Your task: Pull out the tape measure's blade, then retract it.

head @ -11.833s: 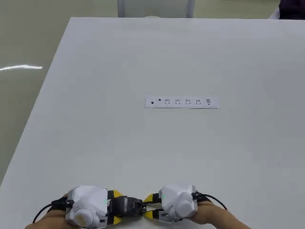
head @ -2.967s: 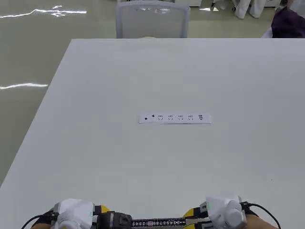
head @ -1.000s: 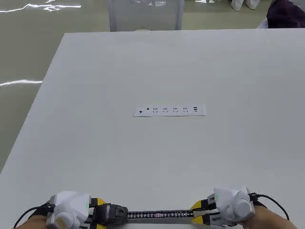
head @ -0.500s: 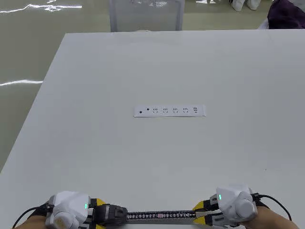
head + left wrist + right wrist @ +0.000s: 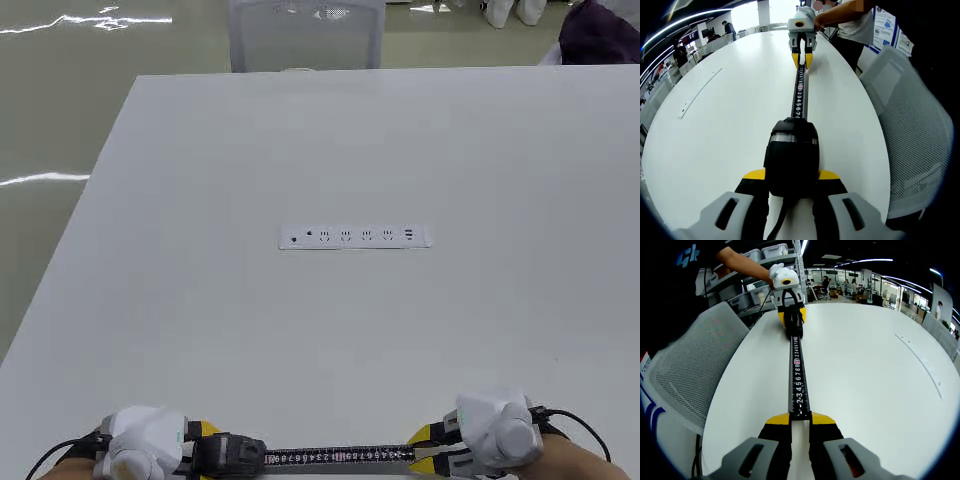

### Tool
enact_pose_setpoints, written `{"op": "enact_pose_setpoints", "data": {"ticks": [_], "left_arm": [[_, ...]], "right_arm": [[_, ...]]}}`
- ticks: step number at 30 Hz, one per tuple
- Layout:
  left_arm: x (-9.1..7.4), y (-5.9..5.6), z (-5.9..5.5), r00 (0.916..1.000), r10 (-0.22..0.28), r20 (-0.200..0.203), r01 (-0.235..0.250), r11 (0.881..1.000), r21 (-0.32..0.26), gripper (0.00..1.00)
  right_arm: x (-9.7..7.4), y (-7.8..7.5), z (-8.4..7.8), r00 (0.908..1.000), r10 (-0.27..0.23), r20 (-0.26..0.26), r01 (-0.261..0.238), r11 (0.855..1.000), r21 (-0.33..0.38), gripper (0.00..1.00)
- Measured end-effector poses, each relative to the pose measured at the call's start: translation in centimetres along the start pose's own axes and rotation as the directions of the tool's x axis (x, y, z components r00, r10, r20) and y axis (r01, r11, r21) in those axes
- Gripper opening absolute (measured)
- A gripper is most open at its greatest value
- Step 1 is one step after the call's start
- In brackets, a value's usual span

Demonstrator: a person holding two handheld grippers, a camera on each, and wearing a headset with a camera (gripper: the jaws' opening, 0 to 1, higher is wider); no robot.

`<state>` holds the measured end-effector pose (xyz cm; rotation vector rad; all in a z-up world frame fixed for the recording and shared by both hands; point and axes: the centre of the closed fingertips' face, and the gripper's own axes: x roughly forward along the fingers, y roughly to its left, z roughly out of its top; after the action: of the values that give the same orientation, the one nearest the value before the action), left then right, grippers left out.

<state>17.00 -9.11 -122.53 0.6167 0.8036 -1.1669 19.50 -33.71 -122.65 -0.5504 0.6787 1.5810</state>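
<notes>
**Blade drawn out between two hand-held grippers**

The tape measure (image 5: 791, 155), a black case, is sitting pinched between the jaws of the left hand-held gripper (image 5: 791, 175). Its blade (image 5: 340, 457) is running out to the right hand-held gripper (image 5: 800, 419), whose jaws are pressing together on the blade's tip. The hook end is lying hidden between those jaws. The tape is stretching roughly parallel to the white power strip (image 5: 354, 237), well apart from it on the person's side of the desk (image 5: 300, 140). The head view's lower edge is cutting off both hands and part of each hand-held gripper. The numerals are reading clearly near the right hand-held gripper and blurring farther along. In the earliest frame the two hand-held grippers were nearly touching. Now they are standing well apart with far more blade showing. Over the last half second the span is looking unchanged.
</notes>
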Motion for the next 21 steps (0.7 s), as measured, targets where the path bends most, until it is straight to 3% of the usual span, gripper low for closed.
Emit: {"op": "enact_pose_setpoints", "data": {"ticks": [21], "left_arm": [[-0.01,-0.01,0.03,0.9999,0.0,-0.01,0.0,1.0,0.002,0.29]], "right_arm": [[-0.71,0.16,-0.73,1.0,-0.005,-0.004,0.005,1.0,0.012,0.09]]}}
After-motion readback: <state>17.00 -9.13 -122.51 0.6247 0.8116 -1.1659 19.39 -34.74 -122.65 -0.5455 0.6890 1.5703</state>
